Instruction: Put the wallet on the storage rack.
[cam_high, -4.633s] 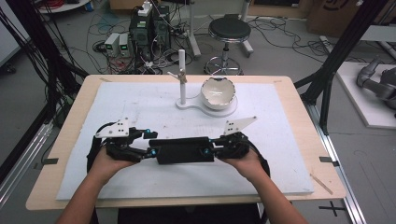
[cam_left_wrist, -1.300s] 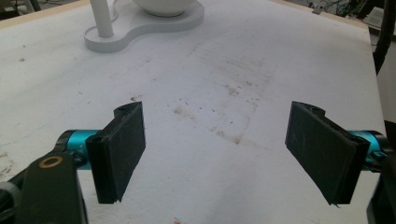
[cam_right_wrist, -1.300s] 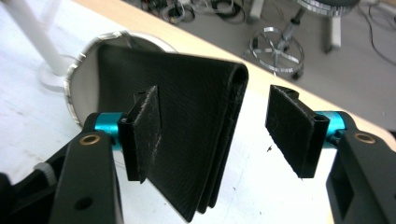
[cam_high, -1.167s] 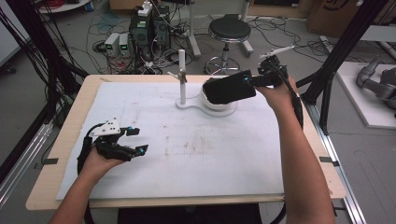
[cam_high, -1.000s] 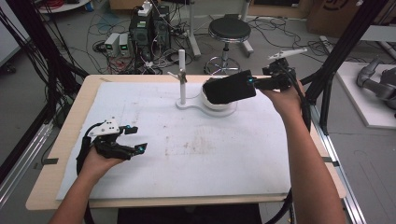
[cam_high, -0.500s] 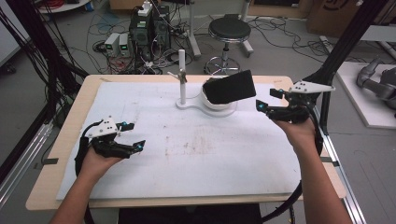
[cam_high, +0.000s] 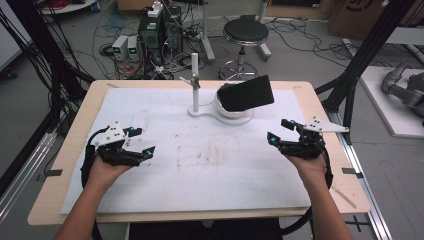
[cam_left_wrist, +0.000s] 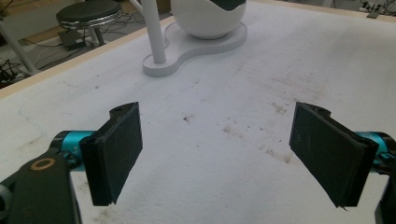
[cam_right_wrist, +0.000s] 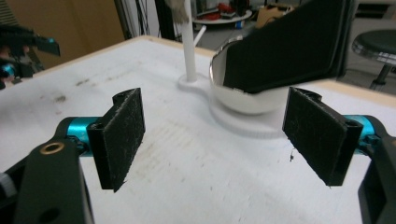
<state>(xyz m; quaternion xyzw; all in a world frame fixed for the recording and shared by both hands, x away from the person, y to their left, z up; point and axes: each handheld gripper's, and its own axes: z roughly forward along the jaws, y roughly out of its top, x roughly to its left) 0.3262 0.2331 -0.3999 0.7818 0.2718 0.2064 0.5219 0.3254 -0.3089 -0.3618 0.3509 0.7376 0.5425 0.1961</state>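
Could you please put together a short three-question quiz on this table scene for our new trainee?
1. True or false: the black pouch lies flat on the white mat.
2. What stands just left of the white bowl in the high view? A) a white post B) a red cup C) a stack of plates
3. What does the right gripper hold between its pads?

Key:
1. False; it rests tilted in the bowl.
2. A, the white post on the shared base.
3. Nothing; its jaws, which have just been opening, stand apart and empty.
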